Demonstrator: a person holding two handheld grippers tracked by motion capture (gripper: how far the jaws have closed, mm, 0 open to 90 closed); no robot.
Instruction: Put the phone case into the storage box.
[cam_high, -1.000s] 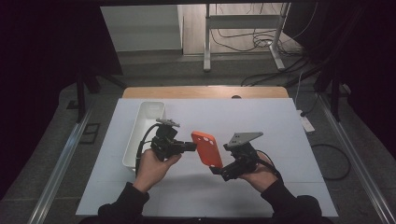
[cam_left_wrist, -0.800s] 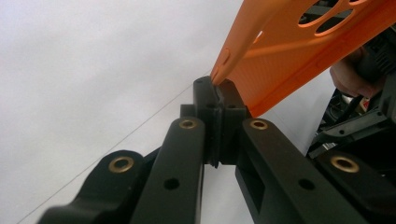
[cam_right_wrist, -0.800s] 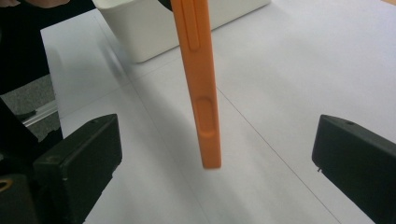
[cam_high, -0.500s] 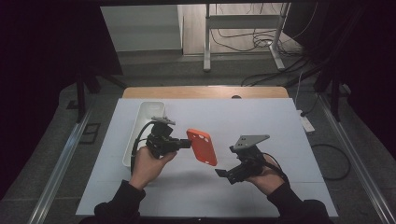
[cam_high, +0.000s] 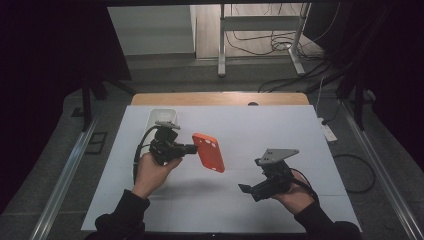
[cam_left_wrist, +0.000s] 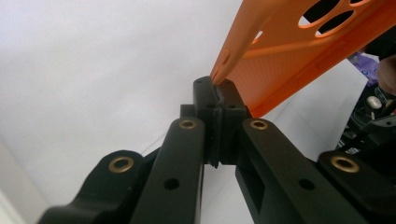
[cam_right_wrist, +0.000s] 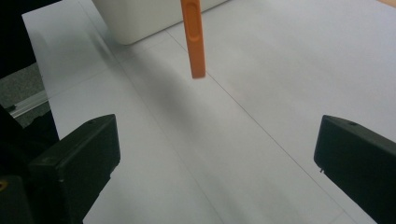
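Phone case, bright orange, hangs in the air above the white worktop, pinched by one edge in the left hand-held gripper. From the left gripper view the two black jaws are pressed together on the thin rim of the case, right at its corner, and the cut-outs for the camera show near the far end of the case. In the high view the case is tilted, its upper end nearer the gripper and its lower end slanting down toward the middle of the worktop, clear of the surface. The left hand wraps the gripper's body from below, and a black cable loops off it on the side toward the bin.

A white bin stands on the worktop just behind the left gripper, toward the far left edge.

The right hand-held gripper sits well apart from the case, lower and to the right in the high view, held by the right hand with its grey three-cornered plate on top. Its jaws stand wide open with nothing between them. In the right gripper view they frame bare worktop, and the case shows edge-on farther off as a narrow orange strip in front of the bin.
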